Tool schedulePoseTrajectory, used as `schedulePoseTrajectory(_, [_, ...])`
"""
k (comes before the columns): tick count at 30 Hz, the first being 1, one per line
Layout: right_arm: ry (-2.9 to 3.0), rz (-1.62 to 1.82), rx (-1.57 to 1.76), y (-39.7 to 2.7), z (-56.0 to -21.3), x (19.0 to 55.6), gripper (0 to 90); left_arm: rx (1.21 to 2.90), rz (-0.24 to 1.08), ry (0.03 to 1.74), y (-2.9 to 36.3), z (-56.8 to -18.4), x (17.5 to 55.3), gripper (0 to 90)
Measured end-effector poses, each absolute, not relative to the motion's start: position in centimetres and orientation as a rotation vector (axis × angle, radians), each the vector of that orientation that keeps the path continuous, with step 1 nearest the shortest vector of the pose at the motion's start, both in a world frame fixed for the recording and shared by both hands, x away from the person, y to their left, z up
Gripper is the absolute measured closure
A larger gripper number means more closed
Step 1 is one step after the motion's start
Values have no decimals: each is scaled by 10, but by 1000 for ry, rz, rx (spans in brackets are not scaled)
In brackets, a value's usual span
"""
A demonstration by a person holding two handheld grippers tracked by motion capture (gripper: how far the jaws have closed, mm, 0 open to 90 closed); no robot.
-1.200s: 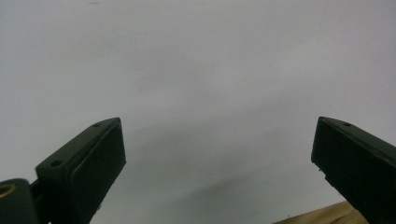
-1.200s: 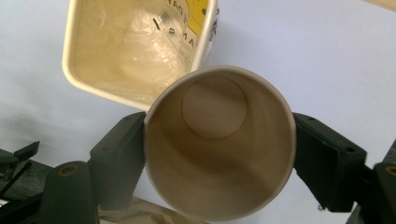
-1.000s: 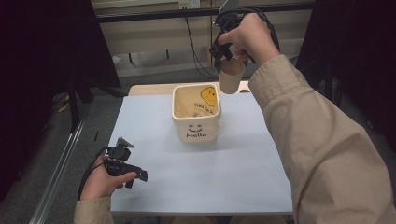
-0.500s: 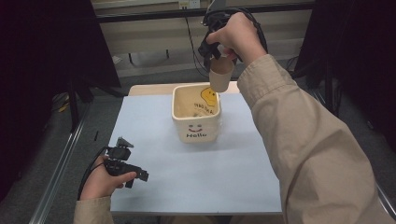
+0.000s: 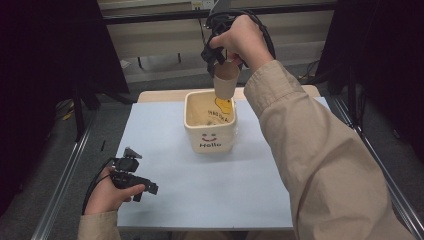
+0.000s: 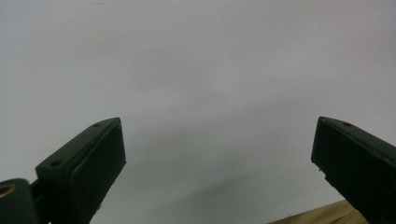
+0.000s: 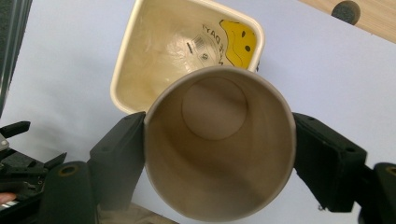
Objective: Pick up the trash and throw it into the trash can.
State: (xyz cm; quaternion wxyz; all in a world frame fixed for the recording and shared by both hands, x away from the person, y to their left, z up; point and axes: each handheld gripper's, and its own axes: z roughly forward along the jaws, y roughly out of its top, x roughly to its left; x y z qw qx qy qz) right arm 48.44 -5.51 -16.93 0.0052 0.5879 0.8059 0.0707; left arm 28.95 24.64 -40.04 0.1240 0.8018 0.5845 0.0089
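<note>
Now that the right gripper [image 5: 220, 62] is drifting its clamped paper cup [image 5: 226, 83] leftward above the tub [image 5: 210, 142], dropping it in looks close, while the left gripper [image 5: 142, 189] is idling wide open.

A pale blue sheet [image 5: 165, 145] was laid over a wooden table [image 5: 160, 95]. Grey floor [image 5: 165, 82] was seen beyond it, flanked by dark curtains [image 5: 45, 65] and metal rails [image 5: 65, 175].
</note>
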Motion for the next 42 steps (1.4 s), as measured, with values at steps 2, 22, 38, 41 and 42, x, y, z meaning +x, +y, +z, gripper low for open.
schedulePoseTrajectory(2, [2527,215,1835,-53,-172,485,228,2324,35,1711,246,-400,289,27])
schedulePoseTrajectory(22, [2585,123,1818,-38,-222,490,224,2323,41,1705,247,-398,288,28])
schedulePoseTrajectory(38, [2606,138,1793,-33,-239,490,201,2324,48,1708,246,-398,289,27])
schedulePoseTrajectory(41, [2606,118,1791,-32,-240,490,182,2328,51,1703,247,-398,289,27])
schedulePoseTrajectory(42, [2606,118,1791,-32,-240,490,182,2322,51,1708,246,-398,289,27])
